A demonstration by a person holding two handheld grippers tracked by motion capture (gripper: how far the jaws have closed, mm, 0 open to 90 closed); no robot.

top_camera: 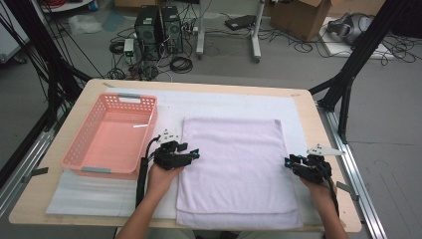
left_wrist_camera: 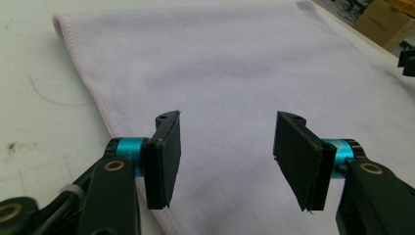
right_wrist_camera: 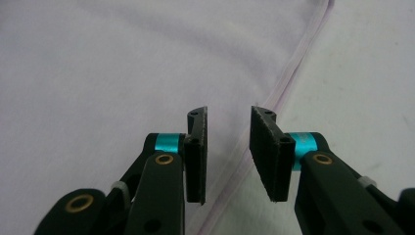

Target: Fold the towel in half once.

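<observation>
Lavender towel flat mid-table beside pink basket; left gripper spread wide, right gripper narrowly parted, both empty at opposite hems: best pinched level, together.

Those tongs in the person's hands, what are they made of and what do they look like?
Both the left tongs and the right tongs are black, with flat rectangular pads, turquoise collars and brass-coloured rivets. A black cable trails from the left one; pale three-cornered plates sit on top. No sleeves are seen.
</observation>
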